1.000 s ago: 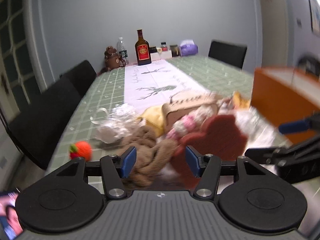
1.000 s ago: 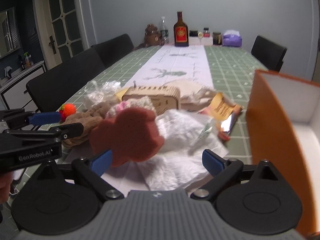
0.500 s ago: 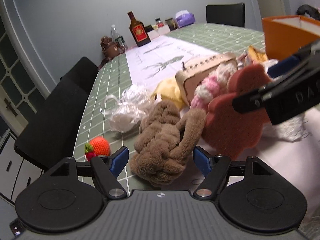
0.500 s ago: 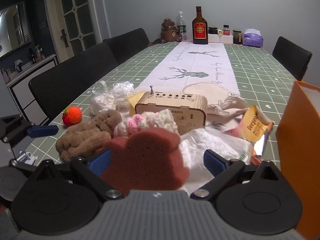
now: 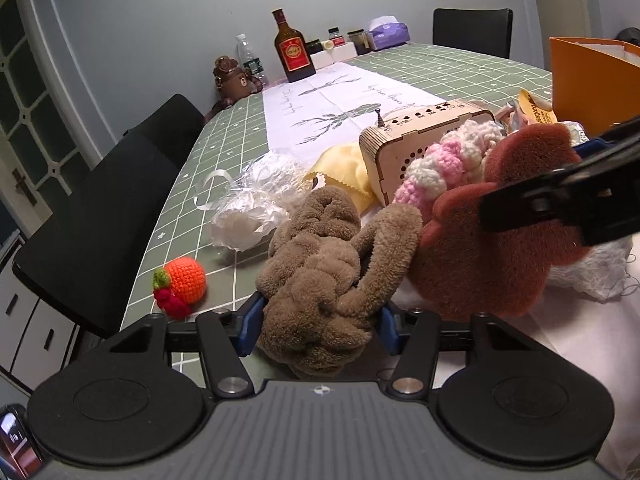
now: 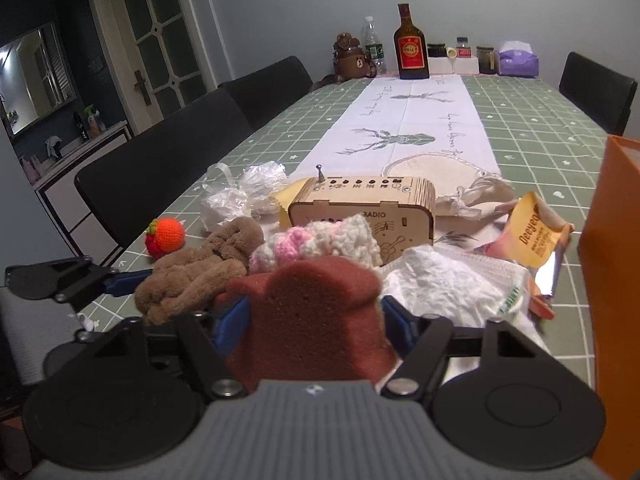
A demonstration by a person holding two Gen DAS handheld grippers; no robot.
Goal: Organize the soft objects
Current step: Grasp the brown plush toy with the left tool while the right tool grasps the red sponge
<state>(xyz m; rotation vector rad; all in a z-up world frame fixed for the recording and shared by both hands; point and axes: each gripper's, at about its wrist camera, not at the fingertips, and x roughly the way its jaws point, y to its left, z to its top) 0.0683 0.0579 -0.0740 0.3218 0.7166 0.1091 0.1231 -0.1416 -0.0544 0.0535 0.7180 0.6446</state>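
A brown knotted plush toy (image 5: 316,280) lies near the table's front edge, between the blue pads of my left gripper (image 5: 319,328). The jaws are closing and the pads press its sides. Right of it stands a reddish-brown bear-shaped sponge (image 6: 316,312). My right gripper (image 6: 314,320) is closing on it with both pads against its flanks. Behind the sponge lies a pink and white crocheted piece (image 6: 320,240). Left of the plush (image 6: 200,272) sits an orange crocheted fruit (image 5: 186,280).
A wooden radio (image 6: 360,208) stands behind the soft things, beside crumpled clear plastic (image 5: 256,200), a white bag (image 6: 448,280) and a snack packet (image 6: 536,232). An orange box (image 6: 612,280) rises at the right. Black chairs line the left side, and bottles (image 6: 410,46) stand at the far end.
Both grippers came down and in around their objects. The left jaws widened, then narrowed onto the brown plush. The right jaws narrowed onto the sponge.
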